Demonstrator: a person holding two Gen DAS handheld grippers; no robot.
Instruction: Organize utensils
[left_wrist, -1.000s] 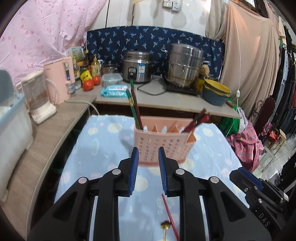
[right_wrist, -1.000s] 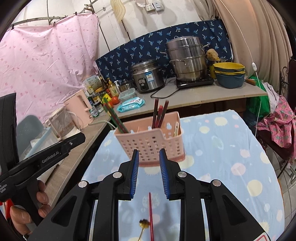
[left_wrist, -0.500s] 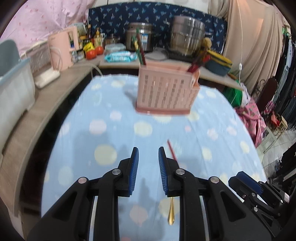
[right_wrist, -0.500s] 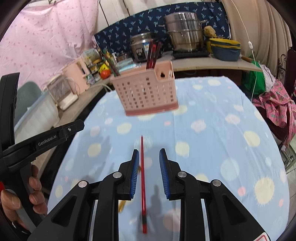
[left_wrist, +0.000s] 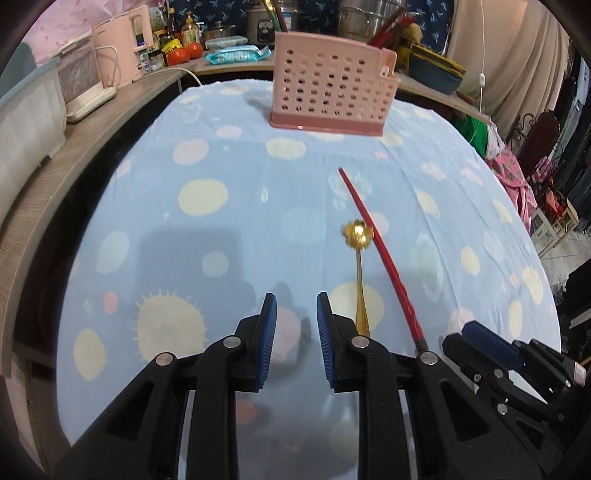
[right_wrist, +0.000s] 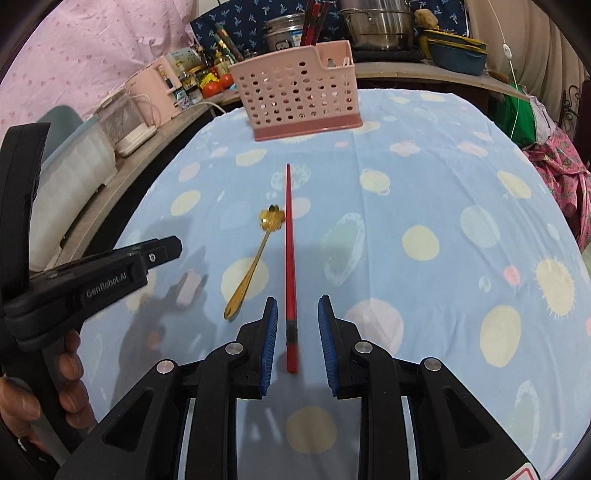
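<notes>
Left gripper (left_wrist: 292, 314) narrowly parted over bare cloth, gripping nothing; gold spoon (right_wrist: 255, 258) just beside. Red chopstick (right_wrist: 289, 258) lying between the narrowly parted, empty pads of the right gripper (right_wrist: 294, 317), not yet pinched. Likely to roll or skid sideways if pinched off-centre, nudging the spoon. Open tablecloth (right_wrist: 443, 192) rightward; pink basket (right_wrist: 299, 92) well apart.

The left hand-held gripper (left_wrist: 292, 314) hangs over a tabletop (left_wrist: 229, 236) covered in a blue dotted cloth, its blue pads apart with nothing between them. Just right of it lie a gold spoon (left_wrist: 359, 273) and a red chopstick (left_wrist: 380, 254), side by side. A pink perforated utensil basket (left_wrist: 332, 96) stands at the far edge.
</notes>
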